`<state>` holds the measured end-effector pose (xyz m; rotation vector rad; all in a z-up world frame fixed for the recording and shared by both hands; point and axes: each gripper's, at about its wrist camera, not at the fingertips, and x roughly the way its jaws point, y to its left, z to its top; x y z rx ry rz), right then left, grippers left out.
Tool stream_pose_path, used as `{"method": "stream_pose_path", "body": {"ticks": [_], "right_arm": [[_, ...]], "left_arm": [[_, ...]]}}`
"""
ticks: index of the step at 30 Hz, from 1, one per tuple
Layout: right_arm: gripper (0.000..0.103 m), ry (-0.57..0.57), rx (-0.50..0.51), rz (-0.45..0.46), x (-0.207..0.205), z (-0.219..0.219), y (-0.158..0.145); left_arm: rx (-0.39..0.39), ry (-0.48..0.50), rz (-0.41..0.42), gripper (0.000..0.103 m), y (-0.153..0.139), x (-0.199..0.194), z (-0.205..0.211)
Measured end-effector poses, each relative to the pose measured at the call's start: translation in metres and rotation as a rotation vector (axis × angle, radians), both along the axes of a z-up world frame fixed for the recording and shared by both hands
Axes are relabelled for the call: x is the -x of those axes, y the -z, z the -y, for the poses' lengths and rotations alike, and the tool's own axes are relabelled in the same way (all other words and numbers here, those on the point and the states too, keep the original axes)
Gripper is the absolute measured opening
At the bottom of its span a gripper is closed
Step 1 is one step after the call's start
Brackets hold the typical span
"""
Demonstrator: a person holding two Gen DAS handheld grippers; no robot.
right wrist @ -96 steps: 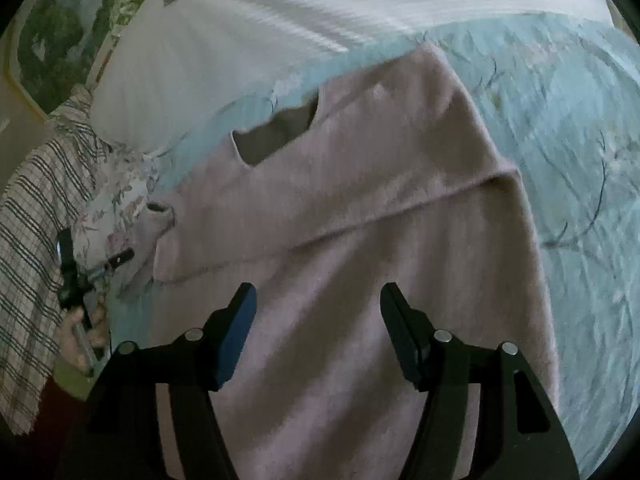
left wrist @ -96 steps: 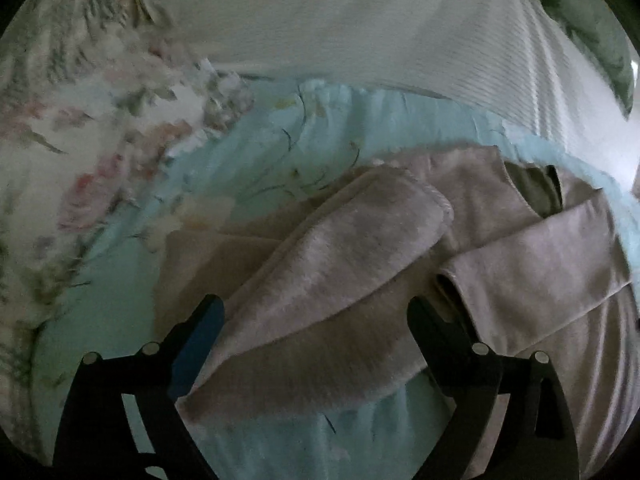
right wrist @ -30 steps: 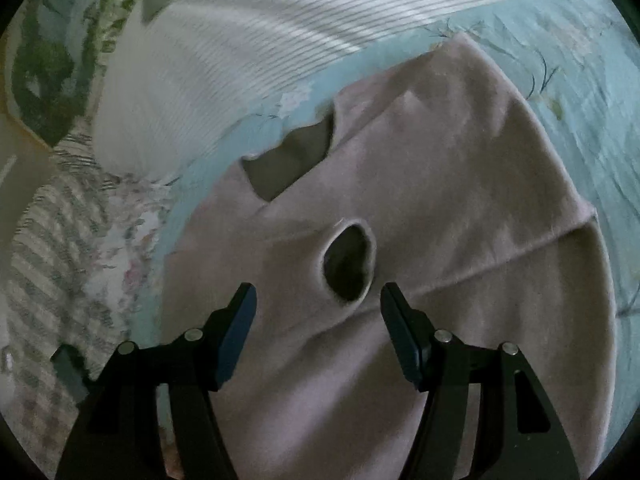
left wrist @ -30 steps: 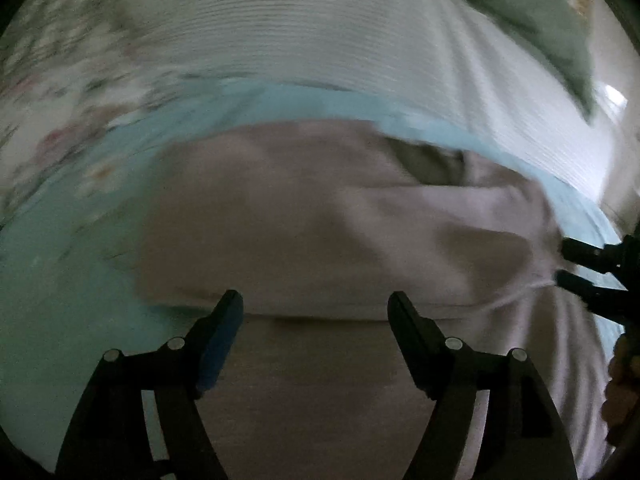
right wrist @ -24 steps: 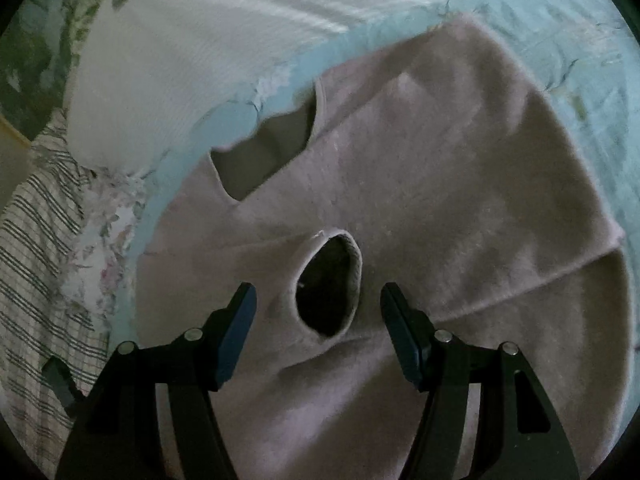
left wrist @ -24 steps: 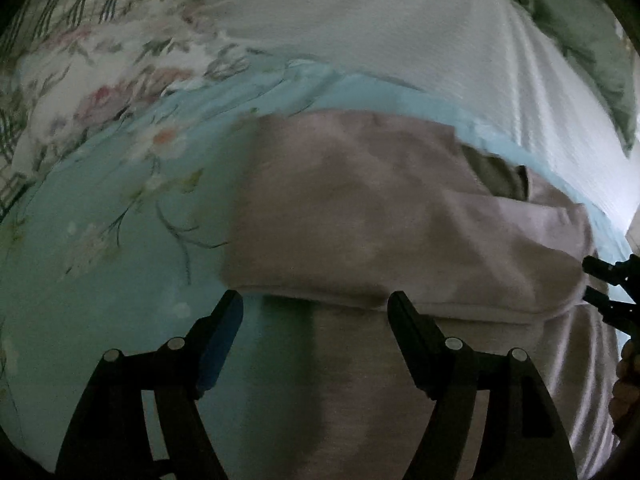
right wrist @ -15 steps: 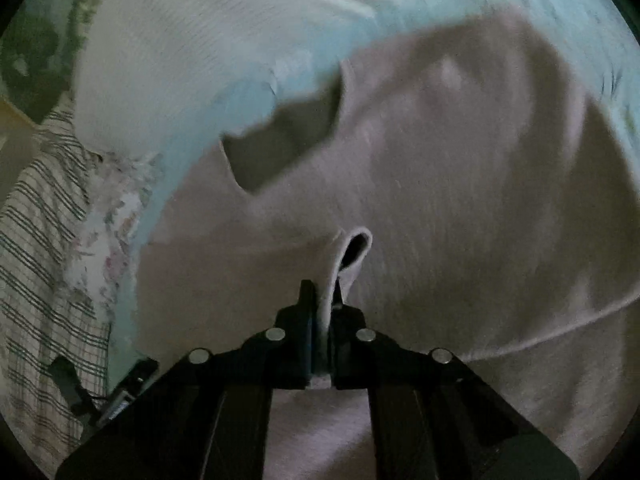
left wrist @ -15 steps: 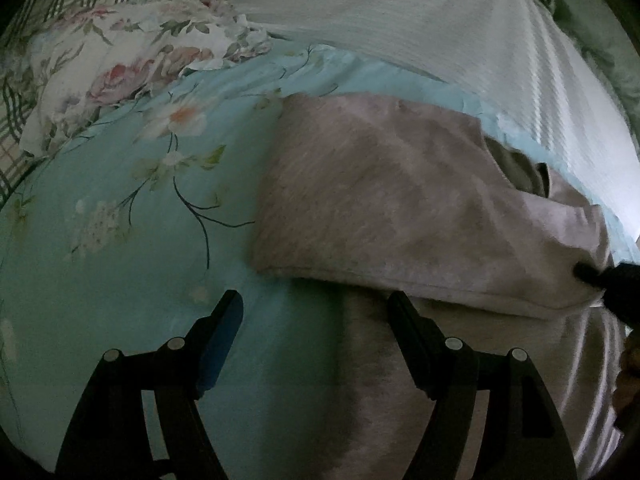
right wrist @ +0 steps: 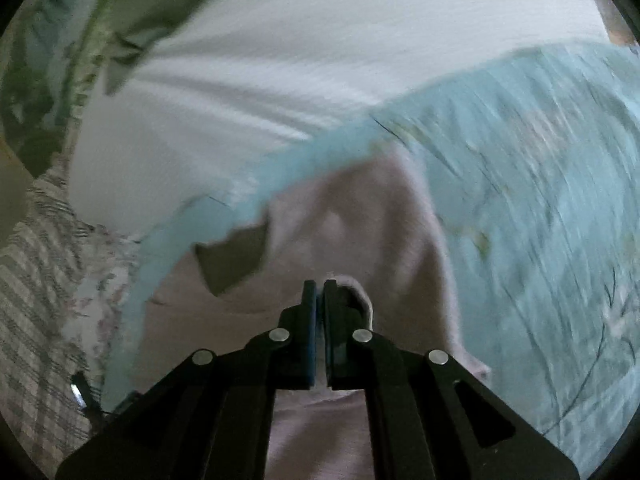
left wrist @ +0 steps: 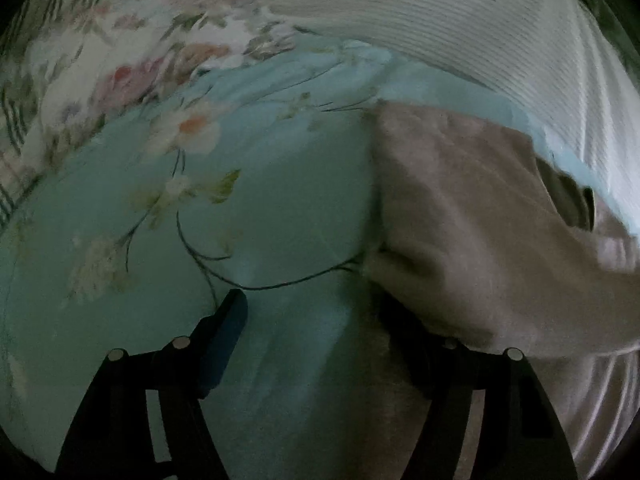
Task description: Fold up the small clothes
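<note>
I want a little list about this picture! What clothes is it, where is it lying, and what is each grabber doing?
clothing: pinkish-grey sweater, sleeve folded across its body
lying on: light blue flowered bedsheet
behind it: white ribbed bedding
right gripper: shut, pinching the sleeve cuff
left gripper: open, holding nothing, at the sweater's edge, over the sheet
picture: dim, and the right view is blurry

Pinkish-grey knit sweater (left wrist: 472, 216) lies flat on my teal floral bedsheet (left wrist: 248, 220), neck opening toward the white ribbed blanket (right wrist: 320, 60). One sleeve cuff (right wrist: 358, 292) is lifted & bunched, rest partly folded over the body.
</note>
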<state>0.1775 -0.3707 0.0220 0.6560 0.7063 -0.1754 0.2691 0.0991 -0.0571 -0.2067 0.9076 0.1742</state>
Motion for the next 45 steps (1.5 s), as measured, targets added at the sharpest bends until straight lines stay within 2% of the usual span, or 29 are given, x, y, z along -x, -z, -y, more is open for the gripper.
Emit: {"method": "stream_pose_path", "body": {"ticks": [2, 7, 12, 14, 16, 18, 22, 23, 24, 26, 29, 31, 32, 33, 35, 39, 45], "right_arm": [[0.003, 0.004, -0.011, -0.022, 0.000, 0.002, 0.012], [0.002, -0.018, -0.044, -0.029, -0.001, 0.001, 0.019], [0.006, 0.009, -0.012, -0.056, 0.010, 0.002, 0.021], [0.014, 0.010, -0.017, -0.061, 0.013, 0.002, 0.023], [0.040, -0.002, -0.018, -0.056, 0.014, -0.001, 0.024], [0.045, -0.016, -0.009, -0.045, 0.014, -0.004, 0.023], [0.043, -0.061, 0.011, -0.094, 0.001, -0.013, 0.027], [0.036, -0.087, 0.013, -0.115, -0.004, -0.016, 0.030], [0.003, -0.106, 0.017, -0.129, -0.007, -0.019, 0.032], [0.003, -0.117, 0.044, -0.116, -0.009, -0.024, 0.025], [0.003, -0.099, 0.067, 0.021, 0.003, -0.022, -0.012], [0.003, -0.071, 0.071, 0.082, 0.011, -0.016, -0.031], [0.003, -0.059, 0.081, 0.096, 0.013, -0.013, -0.036], [0.003, -0.043, 0.105, 0.087, 0.013, -0.008, -0.038], [0.003, -0.020, 0.116, 0.050, 0.011, 0.002, -0.029], [0.003, 0.011, 0.097, -0.051, 0.003, 0.016, 0.006], [0.004, 0.021, 0.066, -0.080, 0.003, 0.020, 0.020]], "left_arm": [[0.027, -0.008, 0.012, 0.070, 0.000, 0.002, -0.005], [0.004, -0.008, 0.011, 0.070, 0.000, 0.004, -0.003], [0.002, -0.001, 0.016, 0.069, 0.000, 0.004, -0.002], [0.014, 0.012, 0.025, 0.068, -0.001, 0.005, -0.001], [0.021, 0.037, 0.035, 0.068, -0.003, 0.005, 0.001], [0.027, 0.066, 0.049, 0.067, -0.005, 0.006, 0.004], [0.033, 0.124, 0.058, 0.067, -0.006, 0.006, 0.010], [0.026, 0.128, 0.055, 0.066, -0.005, 0.005, 0.012], [0.016, 0.132, 0.051, 0.065, -0.005, 0.003, 0.013], [0.009, 0.138, 0.044, 0.063, -0.004, 0.001, 0.015], [0.017, 0.141, 0.043, 0.062, -0.005, 0.001, 0.013], [0.020, 0.143, 0.045, 0.057, -0.005, 0.001, 0.013], [0.019, 0.148, 0.044, 0.050, -0.005, 0.001, 0.013], [0.021, 0.161, 0.043, 0.039, -0.004, 0.001, 0.015], [0.018, 0.191, 0.038, 0.023, -0.003, 0.001, 0.019], [-0.004, 0.199, 0.038, 0.020, -0.003, 0.002, 0.024], [0.043, 0.171, 0.036, 0.017, -0.002, 0.001, 0.016]]}}
